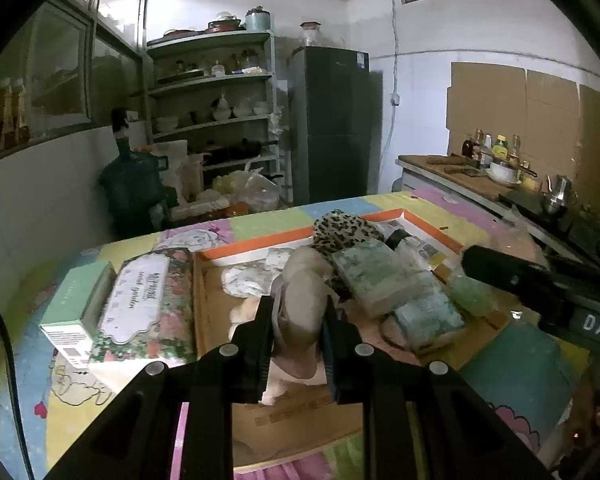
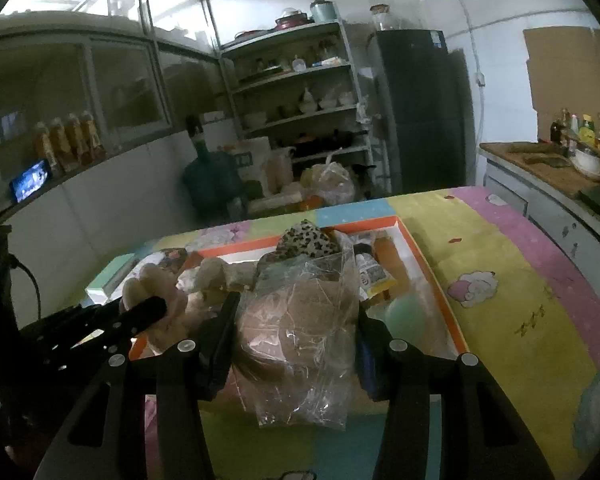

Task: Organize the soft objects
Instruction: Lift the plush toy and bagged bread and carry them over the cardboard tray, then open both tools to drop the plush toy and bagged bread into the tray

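Note:
My left gripper (image 1: 299,308) is shut on a beige plush toy (image 1: 300,280), which it holds over the near end of a shallow box with an orange rim (image 1: 260,242). My right gripper (image 2: 298,308) is shut on a clear plastic bag (image 2: 300,344) with something brown and soft inside, just in front of the same orange-rimmed box (image 2: 432,276). Inside the box lie a leopard-print cloth (image 1: 346,232), two wrapped tissue packs (image 1: 380,276) and a crumpled white wrapper (image 1: 252,276). Seen from the right wrist, the left gripper (image 2: 140,316) holds the plush toy (image 2: 160,292) at the left.
A mint-green carton (image 1: 80,296) and a floral box (image 1: 148,300) lie left of the orange-rimmed box on the pastel patchwork cover (image 2: 500,260). A labelled bottle (image 2: 374,276) and a pale green ball (image 2: 406,316) sit in the box's right part. A counter (image 1: 460,176) with bottles and a bowl runs along the right.

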`<state>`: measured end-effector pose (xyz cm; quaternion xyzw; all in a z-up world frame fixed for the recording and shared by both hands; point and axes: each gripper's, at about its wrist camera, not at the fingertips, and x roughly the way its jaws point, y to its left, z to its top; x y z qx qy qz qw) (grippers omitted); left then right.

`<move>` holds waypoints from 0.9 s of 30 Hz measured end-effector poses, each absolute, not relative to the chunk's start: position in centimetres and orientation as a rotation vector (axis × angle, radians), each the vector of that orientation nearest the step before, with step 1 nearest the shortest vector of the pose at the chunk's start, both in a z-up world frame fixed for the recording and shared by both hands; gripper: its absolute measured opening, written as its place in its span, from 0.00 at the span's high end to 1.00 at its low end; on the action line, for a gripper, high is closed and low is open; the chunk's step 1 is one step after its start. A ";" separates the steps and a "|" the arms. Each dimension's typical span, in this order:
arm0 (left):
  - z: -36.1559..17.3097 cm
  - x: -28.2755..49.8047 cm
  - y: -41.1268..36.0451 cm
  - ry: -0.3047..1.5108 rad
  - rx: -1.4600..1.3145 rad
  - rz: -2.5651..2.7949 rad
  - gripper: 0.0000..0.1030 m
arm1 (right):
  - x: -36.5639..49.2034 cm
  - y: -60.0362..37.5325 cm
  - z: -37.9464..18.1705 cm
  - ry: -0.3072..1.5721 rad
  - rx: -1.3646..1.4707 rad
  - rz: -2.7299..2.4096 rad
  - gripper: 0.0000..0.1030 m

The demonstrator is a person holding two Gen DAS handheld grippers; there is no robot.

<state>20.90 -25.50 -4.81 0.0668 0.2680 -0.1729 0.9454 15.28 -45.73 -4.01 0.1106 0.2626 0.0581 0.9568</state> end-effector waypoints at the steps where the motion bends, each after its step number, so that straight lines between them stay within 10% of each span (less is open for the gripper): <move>1: -4.9 21.0 -25.7 0.549 0.134 -0.355 0.78 | 15.6 -45.8 -4.2 0.538 0.226 0.119 0.50; 19: -6.3 22.8 -26.5 0.588 0.031 -0.433 0.74 | 20.7 -46.2 -6.4 0.606 0.228 0.106 0.50; 27: -6.7 23.8 -26.4 0.625 0.005 -0.449 0.54 | 22.4 -46.6 -7.4 0.637 0.254 0.085 0.44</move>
